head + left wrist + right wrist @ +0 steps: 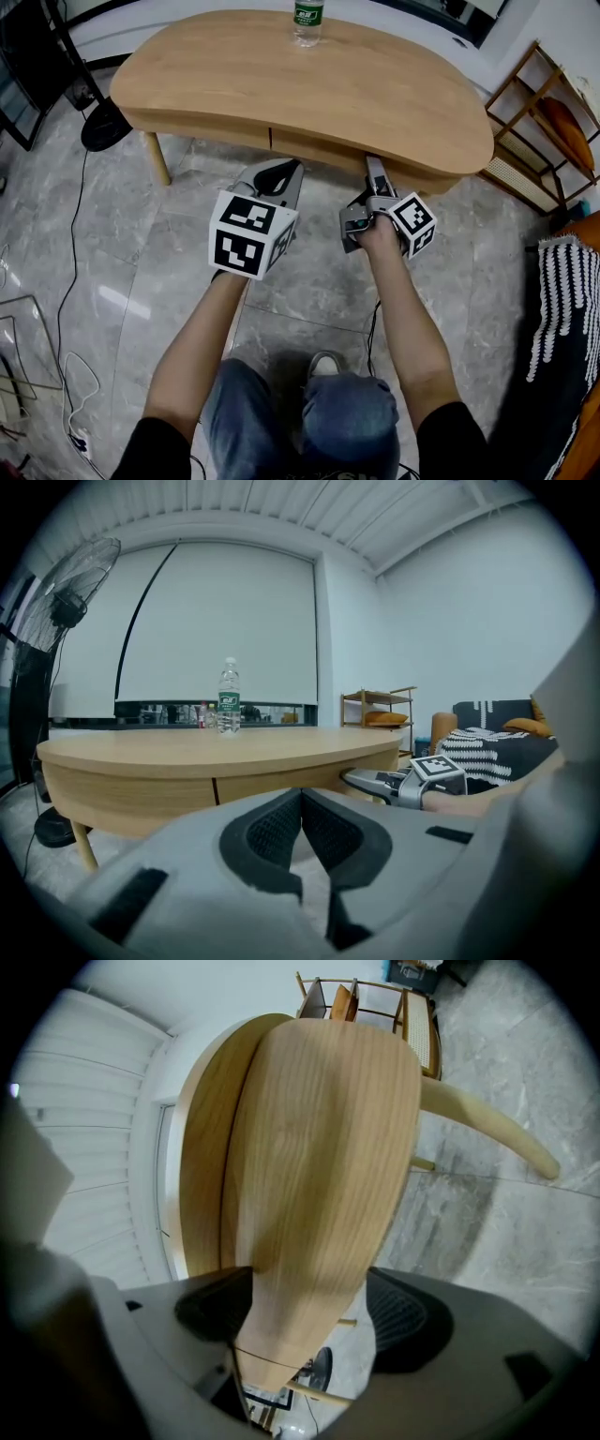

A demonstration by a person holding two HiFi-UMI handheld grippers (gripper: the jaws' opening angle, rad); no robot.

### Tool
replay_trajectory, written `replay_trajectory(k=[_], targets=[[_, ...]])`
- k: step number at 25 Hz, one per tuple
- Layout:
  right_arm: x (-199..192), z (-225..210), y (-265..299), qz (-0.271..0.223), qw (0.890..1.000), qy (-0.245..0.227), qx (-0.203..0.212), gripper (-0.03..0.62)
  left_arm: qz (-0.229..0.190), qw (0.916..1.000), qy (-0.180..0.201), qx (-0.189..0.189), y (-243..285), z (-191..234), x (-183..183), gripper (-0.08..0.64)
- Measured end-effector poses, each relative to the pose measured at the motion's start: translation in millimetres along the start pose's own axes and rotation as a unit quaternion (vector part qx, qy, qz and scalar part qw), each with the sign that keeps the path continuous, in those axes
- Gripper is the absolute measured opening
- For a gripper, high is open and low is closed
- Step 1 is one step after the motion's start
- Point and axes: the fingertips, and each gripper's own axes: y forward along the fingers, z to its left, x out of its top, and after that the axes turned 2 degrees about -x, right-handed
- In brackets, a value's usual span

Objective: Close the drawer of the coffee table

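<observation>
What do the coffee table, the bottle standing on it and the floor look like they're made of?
Coffee table: wood or wood veneer with a light matt finish; grain lines run along the top.
Bottle: probably clear plastic; the body is see-through and carries a green label.
Floor: polished stone or stone-look tile, going by the grey veining, the joint lines and a soft sheen.

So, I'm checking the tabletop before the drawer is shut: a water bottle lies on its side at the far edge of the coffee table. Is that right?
Not quite. The water bottle stands upright, not on its side, at the far edge of the coffee table. The left gripper view shows this plainly.
</observation>
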Motion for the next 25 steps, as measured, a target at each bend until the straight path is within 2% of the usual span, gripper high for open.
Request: replay_trajectory(k=[2, 7, 12, 19, 25], targets=[[-2.9, -2.3, -7.8, 0.002, 1.000, 0.002, -0.007, 0.348, 0.000, 1.0000, 0.000, -0.002, -2.0, -2.2, 0.2, 0.005], [-7.5, 2.5, -30.9, 0.007, 1.000, -0.014, -0.015, 0.330, 0.005, 0.9999, -0.004, -0.010, -9.0, -10.4, -0.2, 0.005], [-7.0, 27.1, -57.3, 0.022, 0.999, -0.038, -0.030, 0.309, 0.020, 0.9995, -0.015, -0.020, -20.3, -21.7, 16.0, 0.005], [11.7, 93.2, -87.2, 0.049, 0.993, -0.084, -0.065, 0.255, 0.042, 0.9981, -0.031, -0.031, -37.1, -33.8, 81.1, 0.005], [45.9, 190.3, -92.5, 0.071, 0.983, -0.153, -0.068, 0.195, 0.056, 0.9974, -0.028, -0.035, -54.4, -39.5, 167.8, 0.005]])
